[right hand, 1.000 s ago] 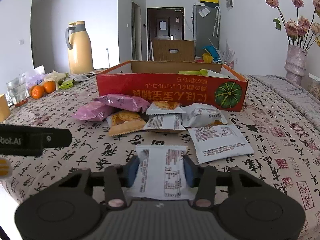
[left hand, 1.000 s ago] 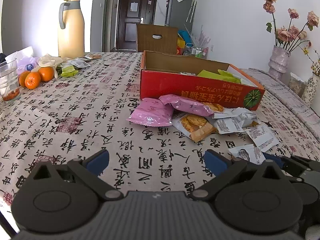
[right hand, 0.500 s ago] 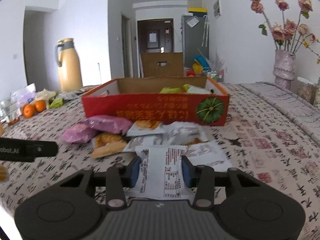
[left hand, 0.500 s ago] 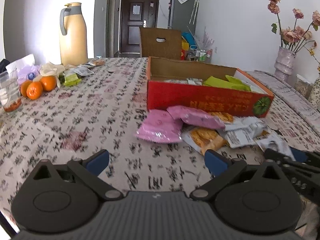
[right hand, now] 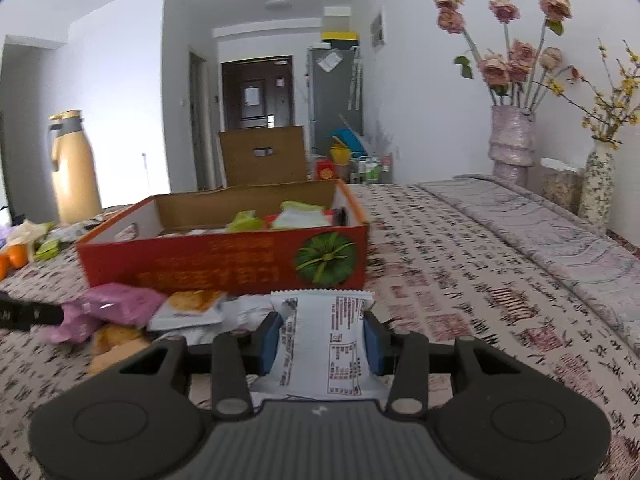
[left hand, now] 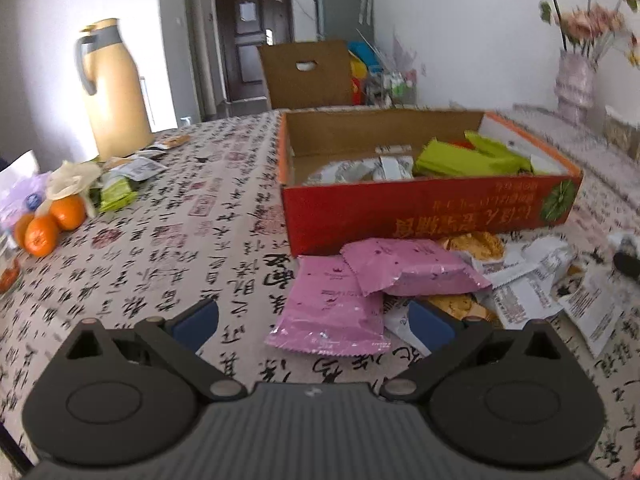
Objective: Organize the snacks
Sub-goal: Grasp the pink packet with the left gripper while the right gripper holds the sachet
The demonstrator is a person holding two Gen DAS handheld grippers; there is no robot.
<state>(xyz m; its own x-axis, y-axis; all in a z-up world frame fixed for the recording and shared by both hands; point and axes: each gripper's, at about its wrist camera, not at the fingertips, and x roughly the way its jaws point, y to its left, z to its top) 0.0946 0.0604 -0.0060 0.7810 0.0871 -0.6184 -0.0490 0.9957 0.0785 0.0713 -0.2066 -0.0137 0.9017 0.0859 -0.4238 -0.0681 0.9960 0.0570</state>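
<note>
The white snack packet [right hand: 324,344] is clamped between the pads of the right gripper [right hand: 322,338], held clear of the table and facing the red box [right hand: 224,256], presumably for deposit there. The left gripper [left hand: 314,322] stands wide apart and empty, just short of the pink packets [left hand: 332,312], likely its next pick. Compared with a second ago, the box sits nearer in both views and the white packet has left the tablecloth [right hand: 460,280].

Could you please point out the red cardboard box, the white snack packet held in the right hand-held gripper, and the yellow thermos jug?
red cardboard box [right hand: 224,260], right wrist view, front wall.
white snack packet [right hand: 320,340], right wrist view, printed face.
yellow thermos jug [left hand: 118,108], left wrist view, body.
</note>
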